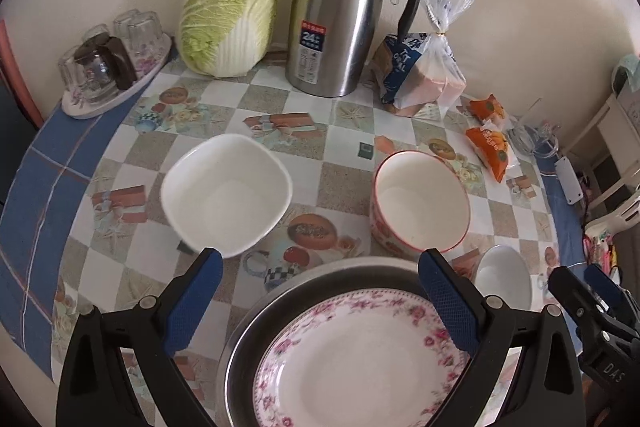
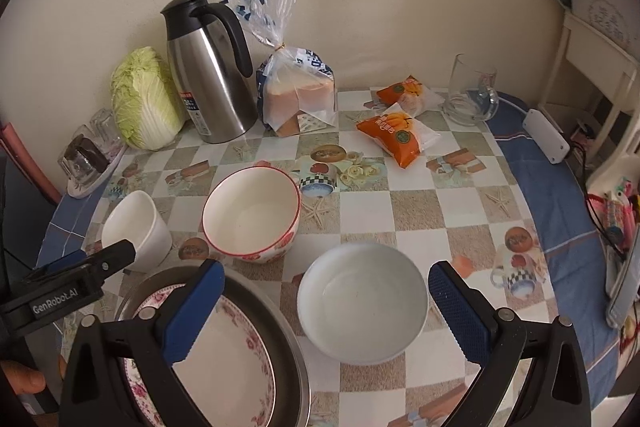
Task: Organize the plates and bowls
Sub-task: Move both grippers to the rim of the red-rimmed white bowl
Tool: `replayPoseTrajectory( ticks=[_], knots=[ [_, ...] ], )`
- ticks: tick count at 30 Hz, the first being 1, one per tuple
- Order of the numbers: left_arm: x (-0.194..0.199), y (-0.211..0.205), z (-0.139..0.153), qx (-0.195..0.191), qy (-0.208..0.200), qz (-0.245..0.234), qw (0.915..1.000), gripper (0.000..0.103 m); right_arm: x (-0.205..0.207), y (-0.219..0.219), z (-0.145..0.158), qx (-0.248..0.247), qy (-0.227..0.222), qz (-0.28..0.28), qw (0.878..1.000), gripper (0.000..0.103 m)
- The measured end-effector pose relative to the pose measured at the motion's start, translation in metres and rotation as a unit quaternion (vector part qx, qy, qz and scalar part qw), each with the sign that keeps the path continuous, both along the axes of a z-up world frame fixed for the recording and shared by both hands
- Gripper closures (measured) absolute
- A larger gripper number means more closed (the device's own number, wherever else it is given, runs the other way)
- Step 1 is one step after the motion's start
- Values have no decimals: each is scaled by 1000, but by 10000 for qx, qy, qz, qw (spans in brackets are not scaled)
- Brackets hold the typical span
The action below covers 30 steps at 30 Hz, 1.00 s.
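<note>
A floral-rimmed plate (image 1: 360, 359) (image 2: 224, 359) lies inside a steel basin (image 1: 320, 275) (image 2: 280, 311) at the table's near edge. My left gripper (image 1: 320, 267) hovers open over the basin's far rim, holding nothing. Beyond it sit a square white bowl (image 1: 226, 193) (image 2: 136, 227) on the left and a red-rimmed patterned bowl (image 1: 420, 201) (image 2: 252, 213) on the right. A plain round white bowl (image 2: 362, 303) (image 1: 502, 279) rests right of the basin, and my right gripper (image 2: 326, 279) stands open above it, its fingers apart from the bowl.
Along the wall stand a napa cabbage (image 1: 228, 11), a steel thermos jug (image 1: 344, 11), a bread bag (image 1: 424, 75), two orange snack packs (image 2: 396, 137), a glass mug (image 2: 472, 91) and a tray of glasses (image 1: 108, 75). The round table's tablecloth (image 2: 420, 211) drops off at right.
</note>
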State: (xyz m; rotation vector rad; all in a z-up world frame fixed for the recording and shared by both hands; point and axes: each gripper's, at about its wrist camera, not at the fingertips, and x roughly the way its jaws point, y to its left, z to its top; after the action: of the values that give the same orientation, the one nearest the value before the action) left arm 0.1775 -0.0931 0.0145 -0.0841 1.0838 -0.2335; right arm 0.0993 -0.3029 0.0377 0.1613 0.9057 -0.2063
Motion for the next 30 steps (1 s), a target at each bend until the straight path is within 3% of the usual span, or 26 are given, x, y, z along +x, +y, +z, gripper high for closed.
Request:
replayPoseTrajectory(
  ticks=[6,12,15,19,21,30],
  knots=[
    [22,-6,4,-123,69,-72,9999,5,25,-13,3,388,162,-11,9991,0],
    [42,-13,0,-236,246,-121,9993,6,47,-14,0,326,370,27,9988,1],
    [48,-19,-4,-409,316,-275,9983,19,57,-14,-6,188,509,18,9985,7],
    [56,-26,-17,-505,549,-366,9965,25,70,-18,-18,300,681,32,9972,13],
    [59,-30,-23,-494,623,-416,9960,36,76,-17,-24,314,770,27,9965,19],
    [78,-42,-54,-518,982,-421,9929,39,101,-20,-60,229,1209,2,9924,24]
  ],
)
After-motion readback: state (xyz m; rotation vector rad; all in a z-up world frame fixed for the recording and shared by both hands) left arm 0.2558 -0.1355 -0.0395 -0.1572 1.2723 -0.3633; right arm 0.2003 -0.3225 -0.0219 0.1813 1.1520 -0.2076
